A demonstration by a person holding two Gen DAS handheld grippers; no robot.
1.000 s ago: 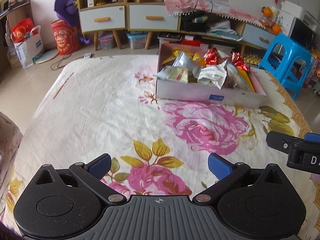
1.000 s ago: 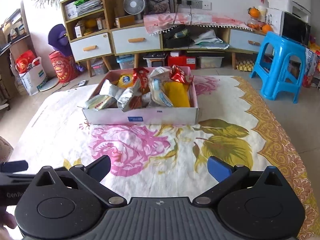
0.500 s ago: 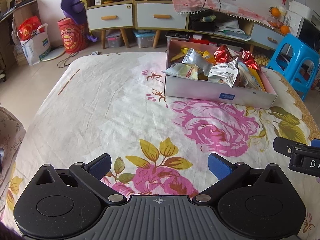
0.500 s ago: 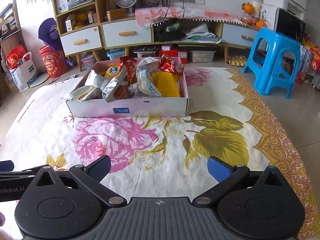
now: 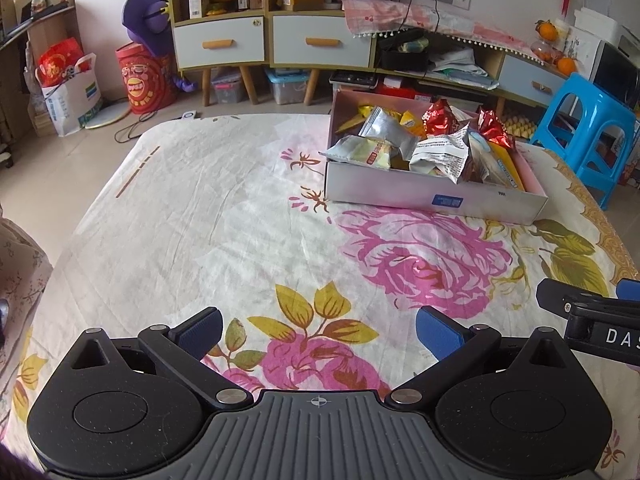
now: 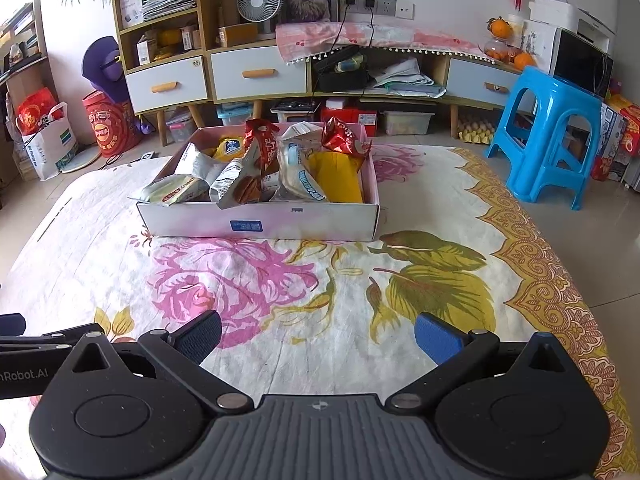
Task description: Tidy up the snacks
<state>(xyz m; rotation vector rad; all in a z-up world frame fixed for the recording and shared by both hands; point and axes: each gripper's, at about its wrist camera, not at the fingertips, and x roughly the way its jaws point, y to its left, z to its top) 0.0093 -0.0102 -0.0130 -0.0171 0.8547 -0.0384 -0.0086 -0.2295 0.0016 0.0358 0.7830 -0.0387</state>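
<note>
Snacks (image 6: 256, 172) sit heaped in box (image 6: 260, 222) at 12 o'clock on table (image 6: 400, 320), well apart from both grippers. Left gripper (image 5: 318, 330) and right gripper (image 6: 318, 334) spread wide, empty. Risk: packets overhang the box's left rim; a nudge could tip them out.

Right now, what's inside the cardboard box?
The cardboard box holds a loose heap of snack packets: a yellow bag, red foil packets, silvery pouches, one green-white pack overhanging its left corner. Anything under the heap is hidden.
</note>
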